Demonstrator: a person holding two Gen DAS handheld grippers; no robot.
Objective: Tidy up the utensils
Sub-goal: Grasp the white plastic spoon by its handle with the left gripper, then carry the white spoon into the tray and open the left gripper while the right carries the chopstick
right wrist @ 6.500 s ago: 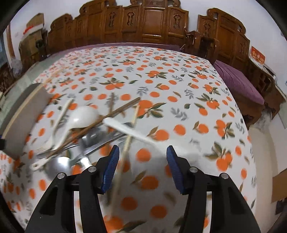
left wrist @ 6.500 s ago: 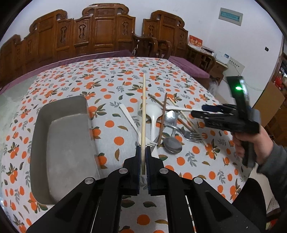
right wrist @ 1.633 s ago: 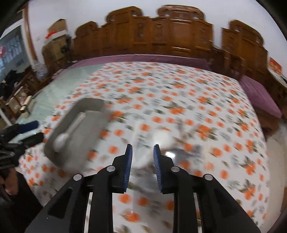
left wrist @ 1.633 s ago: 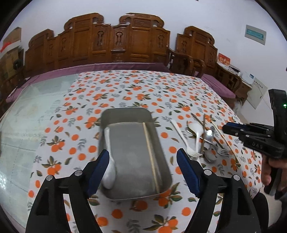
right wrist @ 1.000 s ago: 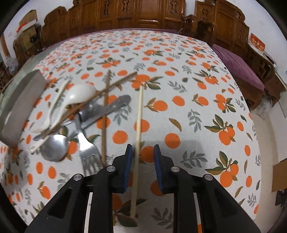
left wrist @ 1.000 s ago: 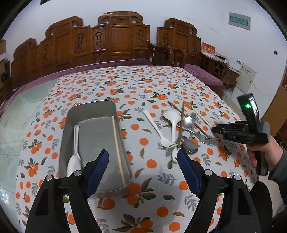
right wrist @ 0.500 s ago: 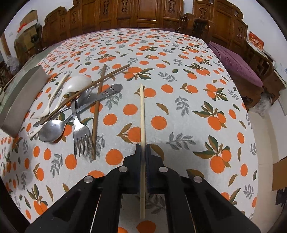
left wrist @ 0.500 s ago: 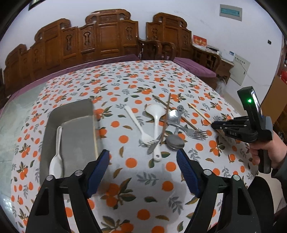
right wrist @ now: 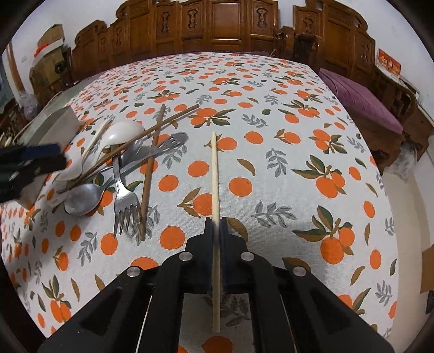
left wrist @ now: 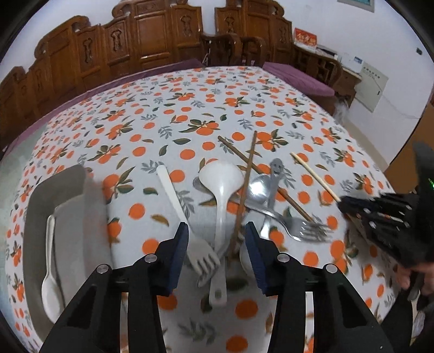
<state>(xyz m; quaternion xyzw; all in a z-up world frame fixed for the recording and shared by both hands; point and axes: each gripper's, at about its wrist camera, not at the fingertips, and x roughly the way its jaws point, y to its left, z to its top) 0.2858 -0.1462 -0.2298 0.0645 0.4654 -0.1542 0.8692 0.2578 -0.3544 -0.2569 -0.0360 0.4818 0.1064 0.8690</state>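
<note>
My left gripper (left wrist: 217,244) hangs low over the utensil pile, and its jaws are closing. Between them lie the white plastic fork (left wrist: 203,258), the white ladle's handle (left wrist: 221,239) and a dark chopstick (left wrist: 240,225); the pads stand clear of all three. My right gripper (right wrist: 216,225) is shut on a pale wooden chopstick (right wrist: 214,176) that points away across the cloth. The left wrist view shows this right gripper (left wrist: 344,203) at the right, a hand behind it. A grey tray (left wrist: 35,203) at the left holds a white spoon (left wrist: 48,271).
A metal fork (left wrist: 298,230), a metal spoon (left wrist: 260,187) and two crossed dark chopsticks (left wrist: 249,173) lie tangled in the pile on the orange-print tablecloth (right wrist: 271,122). Carved wooden chairs (right wrist: 230,24) ring the far side. The table edge drops off to the right.
My left gripper swung from the tray side to right over the pile, came lower, and its jaws narrowed. The right gripper closed on the pale chopstick and has stayed put since.
</note>
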